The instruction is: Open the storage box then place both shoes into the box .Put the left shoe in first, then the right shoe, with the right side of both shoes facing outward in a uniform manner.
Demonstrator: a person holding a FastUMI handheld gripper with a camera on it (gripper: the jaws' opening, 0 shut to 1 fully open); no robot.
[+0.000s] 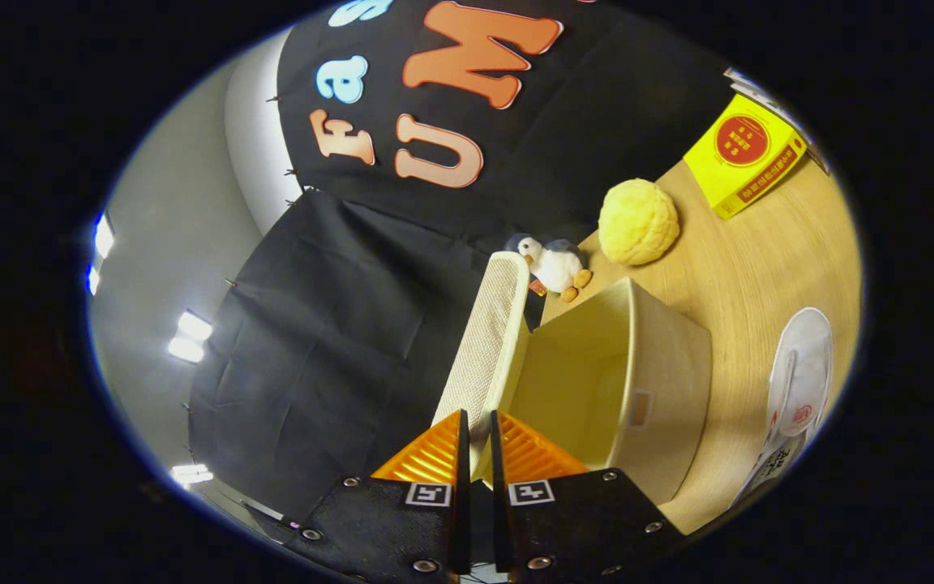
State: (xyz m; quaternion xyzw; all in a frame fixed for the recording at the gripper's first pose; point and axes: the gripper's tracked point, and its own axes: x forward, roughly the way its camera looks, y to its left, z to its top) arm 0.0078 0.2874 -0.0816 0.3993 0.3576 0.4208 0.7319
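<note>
Fingers clamped on the woven-textured lid; boxy fabric storage box open on wood-grain table.

Gripper pinched nearly closed

The gripper was rolled sideways, its two fingers drawn close together, seemingly clamped on the thin edge of the lid raised between them.
</note>
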